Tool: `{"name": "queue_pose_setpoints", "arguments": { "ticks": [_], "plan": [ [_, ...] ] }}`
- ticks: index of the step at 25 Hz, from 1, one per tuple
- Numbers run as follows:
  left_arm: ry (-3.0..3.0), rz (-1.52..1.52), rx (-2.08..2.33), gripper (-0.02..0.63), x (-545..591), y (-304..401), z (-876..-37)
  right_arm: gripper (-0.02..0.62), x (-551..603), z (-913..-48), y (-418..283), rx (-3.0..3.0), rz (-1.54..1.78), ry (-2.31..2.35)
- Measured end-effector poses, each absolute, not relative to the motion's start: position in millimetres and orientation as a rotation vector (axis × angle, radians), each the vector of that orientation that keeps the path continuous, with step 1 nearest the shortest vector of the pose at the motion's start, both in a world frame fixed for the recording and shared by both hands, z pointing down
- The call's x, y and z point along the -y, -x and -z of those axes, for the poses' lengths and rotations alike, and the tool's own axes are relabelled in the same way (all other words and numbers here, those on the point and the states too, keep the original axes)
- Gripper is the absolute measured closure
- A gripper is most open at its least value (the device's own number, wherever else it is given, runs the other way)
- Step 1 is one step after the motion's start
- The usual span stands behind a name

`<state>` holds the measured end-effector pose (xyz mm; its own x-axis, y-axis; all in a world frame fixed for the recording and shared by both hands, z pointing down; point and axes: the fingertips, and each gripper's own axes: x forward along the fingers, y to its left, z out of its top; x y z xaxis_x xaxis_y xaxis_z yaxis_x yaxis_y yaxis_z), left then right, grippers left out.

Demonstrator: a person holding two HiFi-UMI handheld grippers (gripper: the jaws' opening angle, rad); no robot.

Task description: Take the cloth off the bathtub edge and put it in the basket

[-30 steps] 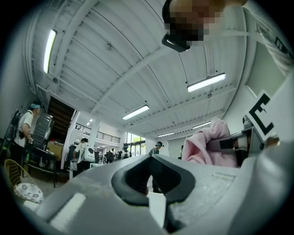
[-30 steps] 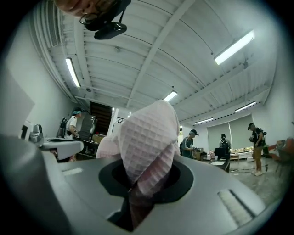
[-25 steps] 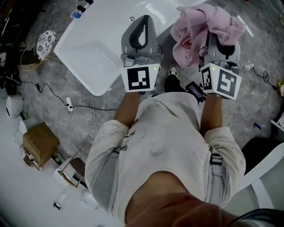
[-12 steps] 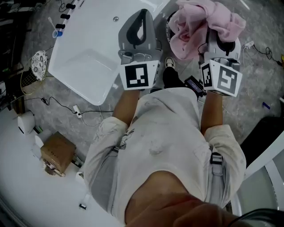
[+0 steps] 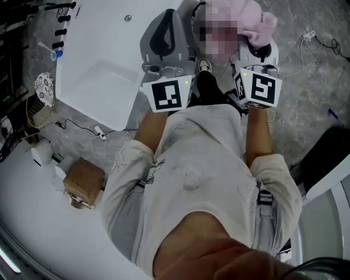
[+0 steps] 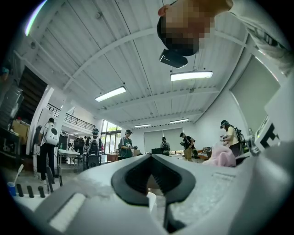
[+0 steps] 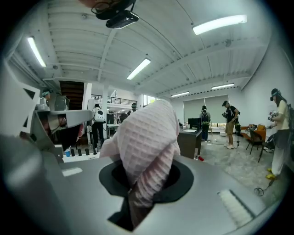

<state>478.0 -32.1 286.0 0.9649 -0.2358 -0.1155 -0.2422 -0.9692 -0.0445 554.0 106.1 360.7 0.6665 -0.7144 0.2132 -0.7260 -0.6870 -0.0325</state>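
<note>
A pink waffle cloth (image 5: 260, 22) hangs bunched from my right gripper (image 5: 255, 42), which is shut on it; in the right gripper view the cloth (image 7: 147, 142) fills the space between the jaws of that gripper (image 7: 143, 183) and hides the tips. My left gripper (image 5: 170, 13) is beside it to the left. Its jaws meet at the tips with nothing between them, as the left gripper view (image 6: 150, 156) also shows. The pink cloth (image 6: 221, 156) appears there at the right. The white bathtub (image 5: 98, 65) lies to the left of both grippers. A wire basket (image 5: 31, 112) stands on the floor beyond the tub's left side.
A cardboard box (image 5: 83, 178) and white cables (image 5: 101, 133) lie on the grey floor at the left. Small bottles (image 5: 57, 46) stand along the tub's far edge. A shoe (image 5: 203, 65) shows between the grippers. Several people (image 6: 126, 144) stand across the hall.
Both grippers, the right one still holding the pink cloth, have swung away from the tub, which now lies further left in the head view. The box has come further into view.
</note>
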Motion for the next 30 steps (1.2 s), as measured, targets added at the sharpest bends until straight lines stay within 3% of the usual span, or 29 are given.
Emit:
{"name": "queue_pose_setpoints", "arguments": {
  "ticks": [15,30],
  "plan": [
    [3.051,-0.048,-0.258,0.604,47,-503,-399,0.514,-90,-564,-578,1.063,-0.796,-2.735],
    [3.100,0.172,-0.156,0.604,43,-515,-546,0.514,-86,-849,-570,0.971,-1.344,-2.476]
  ]
}}
